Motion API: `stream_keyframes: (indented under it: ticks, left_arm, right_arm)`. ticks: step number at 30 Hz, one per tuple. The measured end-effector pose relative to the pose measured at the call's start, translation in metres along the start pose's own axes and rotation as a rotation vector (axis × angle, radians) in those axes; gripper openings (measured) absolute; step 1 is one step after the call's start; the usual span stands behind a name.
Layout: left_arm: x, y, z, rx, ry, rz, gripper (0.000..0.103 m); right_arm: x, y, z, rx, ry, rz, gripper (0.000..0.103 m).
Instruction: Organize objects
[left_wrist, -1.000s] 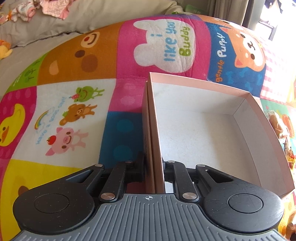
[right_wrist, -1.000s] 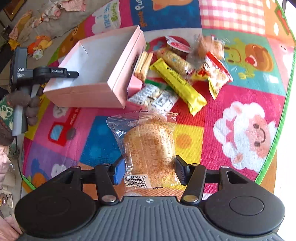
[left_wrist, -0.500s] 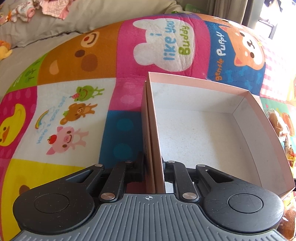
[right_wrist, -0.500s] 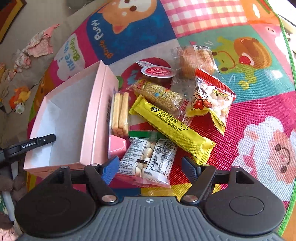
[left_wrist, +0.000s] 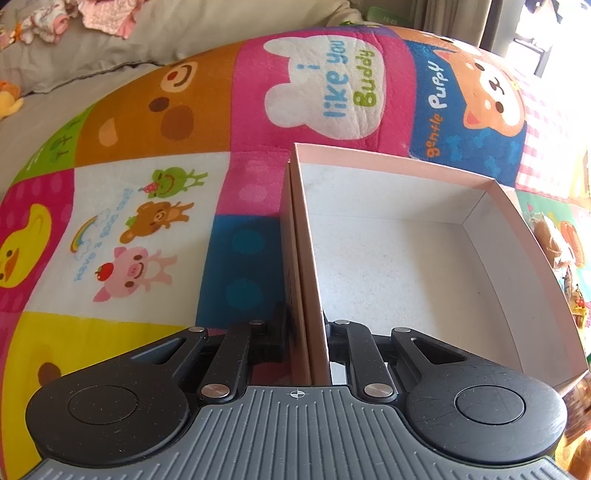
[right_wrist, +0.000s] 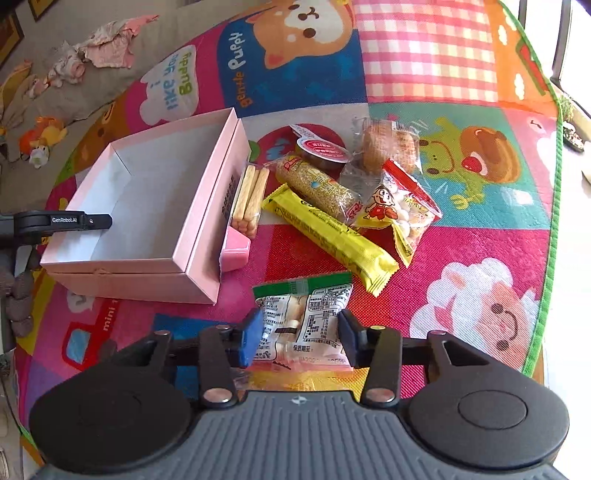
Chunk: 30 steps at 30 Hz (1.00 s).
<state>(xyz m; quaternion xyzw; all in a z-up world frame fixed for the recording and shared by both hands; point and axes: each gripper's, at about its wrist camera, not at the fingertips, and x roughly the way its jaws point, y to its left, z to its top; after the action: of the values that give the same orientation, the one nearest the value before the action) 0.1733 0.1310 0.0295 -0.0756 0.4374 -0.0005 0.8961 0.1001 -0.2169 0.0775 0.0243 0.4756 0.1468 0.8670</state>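
The left claw (left_wrist: 306, 332) is clamped on the near side wall of the pink box (left_wrist: 424, 266), one finger outside, one inside. The box is open-topped and sits on the play mat (left_wrist: 147, 206); its white floor is bare right to the far wall. In the right wrist view the left claw (right_wrist: 99, 220) reaches in over the box's (right_wrist: 147, 206) left edge.

The right claw (right_wrist: 300, 338) stands apart, its fingers either side of a clear packet with a green top (right_wrist: 304, 314) that lies just off the box's near corner; whether the pads touch it I cannot tell.

Along the box's right wall lie a pack of biscuit sticks (right_wrist: 251, 197) and a small pink container (right_wrist: 235, 248), both close against it. Beyond them, crowded together, sit a yellow bar (right_wrist: 332, 236), a sesame roll (right_wrist: 321, 186), a red-lidded cup (right_wrist: 321, 149), a wrapped cake (right_wrist: 388, 146) and a red snack bag (right_wrist: 399, 210). Open mat stretches to the right of the pile, out to the green border.

Only the right wrist view shows the snacks properly; the left one sees a sliver of them past the box's far side. A grey cushion (left_wrist: 110, 44) with clothes on it lies beyond the mat.
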Motion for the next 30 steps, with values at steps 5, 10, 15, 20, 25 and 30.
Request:
stream_keyframes:
  ticks: [5,10,15,20,25,30]
  left_arm:
    - [0.0,0.0,0.0,-0.011,-0.002,-0.007,0.015]
    - [-0.002,0.001,-0.002,-0.006,0.002,-0.014,0.016]
    - [-0.003,0.0,-0.003,-0.002,0.006,-0.01,0.015]
    - [-0.004,-0.001,-0.003,-0.003,0.01,-0.005,0.015]
    - [-0.004,-0.002,-0.004,0.006,0.012,0.002,0.015]
    - [-0.004,-0.006,-0.005,0.039,0.008,0.016,0.014]
  right_arm:
    - [-0.03,0.007,-0.003,-0.053,-0.025,-0.019,0.007]
    - [-0.009,0.005,-0.006,-0.052,-0.019,-0.061,0.055]
    - [0.029,0.03,-0.014,-0.192,0.006,-0.076,0.069]
    - [0.058,0.028,-0.008,-0.186,0.043,-0.064,0.069]
    - [0.029,0.033,-0.01,-0.212,0.023,-0.021,0.052]
    - [-0.033,0.047,-0.003,-0.223,-0.026,0.092,0.051]
